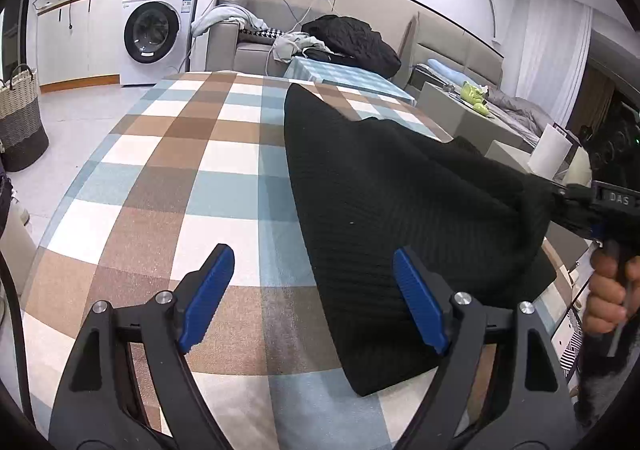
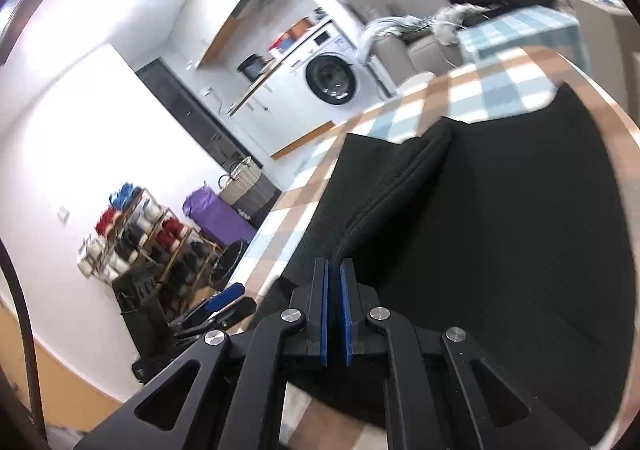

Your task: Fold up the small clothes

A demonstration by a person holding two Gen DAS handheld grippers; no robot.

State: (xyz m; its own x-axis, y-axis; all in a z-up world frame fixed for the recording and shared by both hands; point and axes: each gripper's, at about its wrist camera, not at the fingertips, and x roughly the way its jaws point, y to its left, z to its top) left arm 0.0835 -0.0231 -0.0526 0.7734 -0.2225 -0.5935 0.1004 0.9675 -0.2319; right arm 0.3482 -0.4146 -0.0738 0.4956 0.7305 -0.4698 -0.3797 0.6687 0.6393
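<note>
While the black knit garment point(image 1: 384, 190) fills the right half of the left wrist view, lying on the checked tabletop point(image 1: 172, 170) with one edge lifted, only that view shows the right gripper point(image 1: 560, 196) pinching that edge at the right. Left gripper point(image 1: 316, 290) jaws stand wide, empty. From the right wrist, the pads point(image 2: 325, 314) look nearly closed over cloth; a shoe rack point(image 2: 140, 242) shows lower left.
</note>
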